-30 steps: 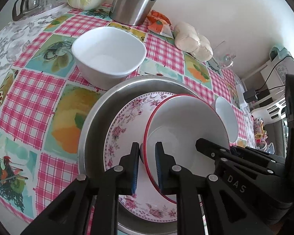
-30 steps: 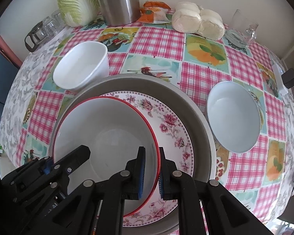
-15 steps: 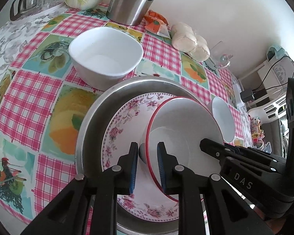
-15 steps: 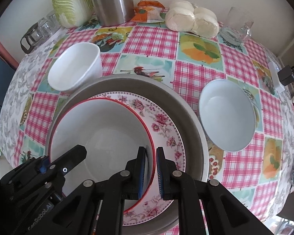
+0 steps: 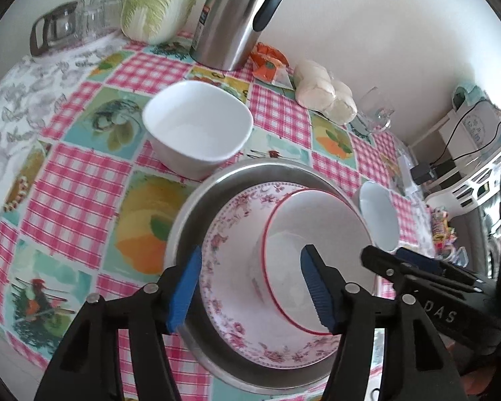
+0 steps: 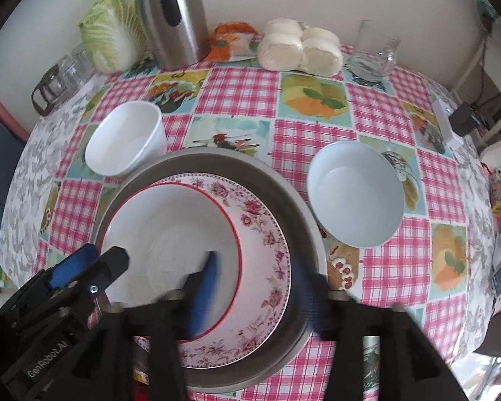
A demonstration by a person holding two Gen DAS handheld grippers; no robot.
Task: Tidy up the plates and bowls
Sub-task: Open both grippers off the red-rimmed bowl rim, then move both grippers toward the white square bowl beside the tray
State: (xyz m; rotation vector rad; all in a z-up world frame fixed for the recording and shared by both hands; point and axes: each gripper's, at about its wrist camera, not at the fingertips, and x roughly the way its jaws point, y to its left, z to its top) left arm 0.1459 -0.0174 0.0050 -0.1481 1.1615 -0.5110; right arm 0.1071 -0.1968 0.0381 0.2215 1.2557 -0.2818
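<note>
**Red-rimmed bowl: released on the stack, both grippers spread around it**

Red-rimmed bowl [image 6: 170, 234] sits inside the floral plate [image 6: 267, 250], which lies in the steel basin [image 6: 284, 187], near edge of the table. Bowl is off-centre, toward the plate's left side in the right wrist view.

Left gripper [image 5: 250, 287]: jaws wide apart, holding nothing; one blue pad inside the bowl, the other over the basin's rim. Right gripper [image 6: 257, 287]: jaws also apart, empty, blurred; one pad inside the bowl, the other beyond the plate's rim.

Unstacked: square white bowl [image 6: 127, 140] touching or just beside the basin's far left; round white bowl [image 6: 354, 193] just beside its right.

Risks, as judged:
- A pad inside the bowl could catch its wall on retreat and tip or drag it.
- Bowl off-centre on a sloped plate may slide if bumped.
- Next bowl stacked crooked could rock.
- Round white bowl lies close to the right gripper; a sideways swing could knock it.
</note>
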